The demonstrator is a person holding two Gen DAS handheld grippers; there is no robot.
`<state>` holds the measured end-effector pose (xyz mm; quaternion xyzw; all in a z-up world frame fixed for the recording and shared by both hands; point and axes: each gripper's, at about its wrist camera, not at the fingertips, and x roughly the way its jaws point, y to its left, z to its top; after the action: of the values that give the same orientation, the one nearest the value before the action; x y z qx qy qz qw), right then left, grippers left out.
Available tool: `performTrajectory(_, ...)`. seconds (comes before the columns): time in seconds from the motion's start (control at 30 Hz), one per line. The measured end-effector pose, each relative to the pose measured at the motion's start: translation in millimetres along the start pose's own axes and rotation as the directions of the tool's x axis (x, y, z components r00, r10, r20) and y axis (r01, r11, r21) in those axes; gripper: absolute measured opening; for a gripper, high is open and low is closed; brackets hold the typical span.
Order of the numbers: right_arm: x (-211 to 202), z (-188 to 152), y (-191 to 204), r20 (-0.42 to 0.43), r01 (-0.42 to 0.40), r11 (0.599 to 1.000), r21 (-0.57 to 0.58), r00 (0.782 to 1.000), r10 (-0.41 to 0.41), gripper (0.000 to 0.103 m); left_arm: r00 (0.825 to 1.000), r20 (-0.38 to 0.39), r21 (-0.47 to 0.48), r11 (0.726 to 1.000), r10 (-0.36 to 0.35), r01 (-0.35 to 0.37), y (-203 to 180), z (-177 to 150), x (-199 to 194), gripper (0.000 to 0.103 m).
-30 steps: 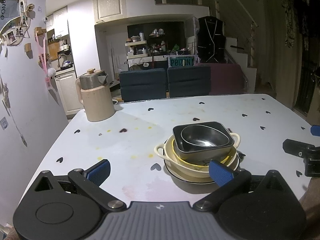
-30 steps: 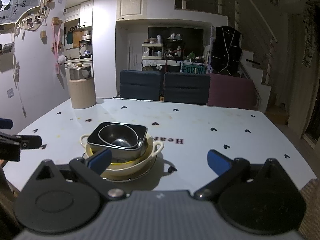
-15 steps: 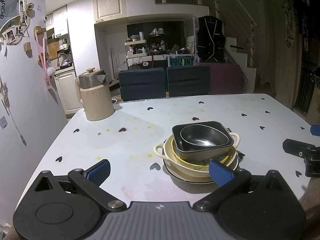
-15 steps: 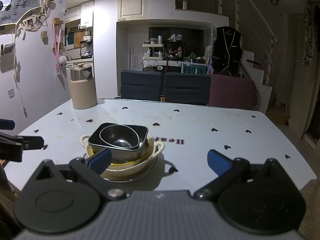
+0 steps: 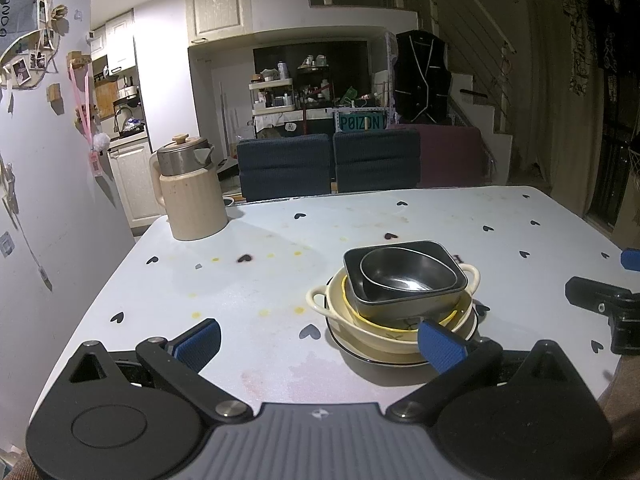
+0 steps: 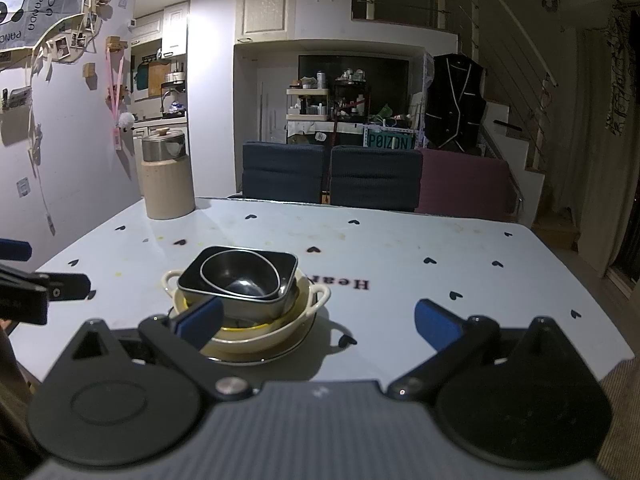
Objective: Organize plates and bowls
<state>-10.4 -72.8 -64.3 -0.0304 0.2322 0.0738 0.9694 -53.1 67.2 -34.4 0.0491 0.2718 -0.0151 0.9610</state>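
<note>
One stack of dishes stands on the white heart-print table [image 5: 280, 288]. From the top: a small round metal bowl [image 5: 408, 274], a dark square bowl [image 5: 404, 300], a yellow-rimmed bowl [image 5: 400, 326], a cream two-handled dish [image 5: 320, 298], and a black-rimmed plate [image 5: 360, 354]. The stack shows in the right wrist view too, with the metal bowl [image 6: 240, 276] on top. My left gripper [image 5: 320, 344] is open and empty, just short of the stack's left front. My right gripper [image 6: 316, 320] is open and empty, at the stack's right front.
A cream kettle with a metal lid [image 5: 190, 192] stands at the table's far left corner. Dark chairs [image 5: 328, 168] line the far edge. A wall runs along the left side. The other gripper shows at each view's edge [image 5: 608, 304].
Both grippers have crept slightly closer to the stack. Nothing on the table has moved.
</note>
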Motion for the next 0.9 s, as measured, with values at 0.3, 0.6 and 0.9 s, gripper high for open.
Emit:
performTrajectory(0.3, 0.4, -0.1, 0.6, 0.0, 0.0, 1.0, 0.0, 1.0, 0.0, 0.103, 1.0, -0.002, 0.0, 1.0, 0.0, 0.0, -1.2, -0.7, 1.1, 0.103)
performTrajectory(0.6, 0.9, 1.2, -0.1, 0.003, -0.003, 1.0, 0.001, 1.0, 0.003, 0.103, 1.0, -0.003, -0.004, 1.0, -0.001, 0.001, -1.3, -1.2, 1.9, 0.103)
performTrajectory(0.9, 0.7, 2.1, 0.1, 0.004, -0.003, 1.0, 0.001, 1.0, 0.003, 0.103, 1.0, -0.006, -0.005, 1.0, -0.001, 0.001, -1.5, -2.1, 3.5, 0.103)
